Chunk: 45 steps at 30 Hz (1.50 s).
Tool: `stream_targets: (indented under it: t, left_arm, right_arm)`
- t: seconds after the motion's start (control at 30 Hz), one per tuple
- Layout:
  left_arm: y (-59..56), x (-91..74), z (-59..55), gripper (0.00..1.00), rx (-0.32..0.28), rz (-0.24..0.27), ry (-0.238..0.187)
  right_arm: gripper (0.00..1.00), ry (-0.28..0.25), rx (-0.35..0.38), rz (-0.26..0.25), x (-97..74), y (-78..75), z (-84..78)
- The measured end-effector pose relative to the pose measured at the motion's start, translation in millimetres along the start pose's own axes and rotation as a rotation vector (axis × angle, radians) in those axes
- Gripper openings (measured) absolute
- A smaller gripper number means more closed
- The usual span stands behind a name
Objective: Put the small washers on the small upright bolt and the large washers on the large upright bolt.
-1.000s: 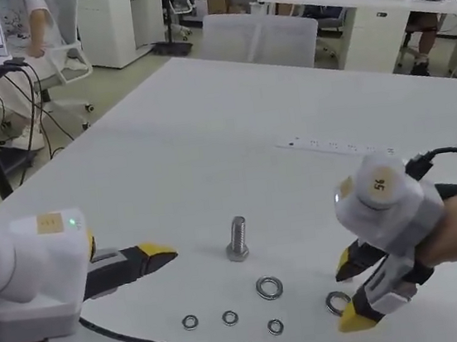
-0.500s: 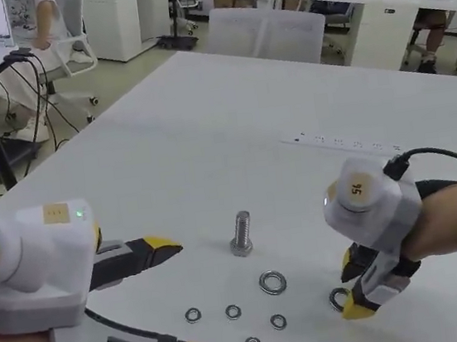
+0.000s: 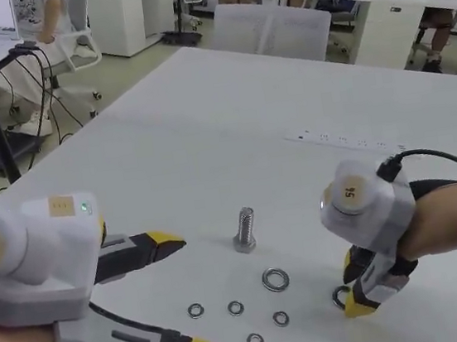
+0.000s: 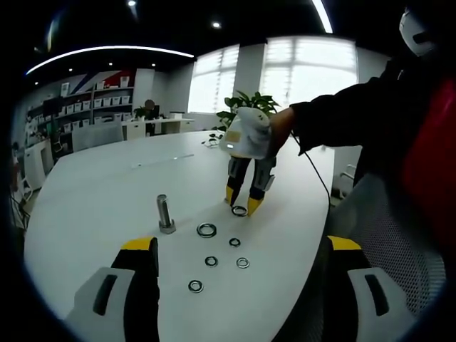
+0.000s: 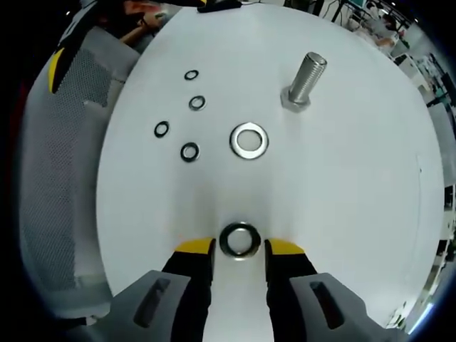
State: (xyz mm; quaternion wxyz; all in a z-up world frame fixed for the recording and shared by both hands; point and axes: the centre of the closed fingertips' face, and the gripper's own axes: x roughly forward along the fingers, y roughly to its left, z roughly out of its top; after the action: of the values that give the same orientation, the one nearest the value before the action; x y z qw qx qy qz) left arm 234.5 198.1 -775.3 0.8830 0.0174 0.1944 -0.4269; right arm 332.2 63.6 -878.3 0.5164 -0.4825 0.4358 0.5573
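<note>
- Our right tongs (image 3: 352, 293) tip down onto the counter (image 3: 206, 124), jaws parted only a little; a large washer (image 5: 239, 240) lies flat between the two yellow tips, each tip just beside its rim; we cannot tell whether either tip touches it.
- Our left tongs (image 3: 203, 303) hang low over the near side of the counter, jaws spread wide with nothing between them; in the left gripper view they point toward the washers and the right tongs.
- The upright bolt (image 3: 245, 229) stands on its head on the counter, threads up, its shank bare; we see it apart from both tongs.
- A second large washer (image 3: 275, 279) lies flat near the foot of the bolt, between the bolt and the right tongs.
- Four small washers (image 3: 235, 308) lie flat in a loose cluster, none touching another; in the head view they sit nearer to us than the second large washer, between the two tongs.
</note>
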Motion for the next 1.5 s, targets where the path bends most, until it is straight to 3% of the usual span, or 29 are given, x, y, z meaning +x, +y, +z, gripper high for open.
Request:
stream_targets:
  t: [0.83, 1.5]
  left_arm:
    - [0.9, -0.9, 2.0, 0.96, -0.008, 0.007, -0.008]
    - [0.3, 0.8, 1.1, 0.94, -0.003, 0.003, 0.002]
  right_arm:
    - [0.26, 0.048, -0.015, 0.006, -0.7, 2.0, 1.1]
    - [0.24, 0.052, -0.024, 0.010, -0.6, 0.4, -0.1]
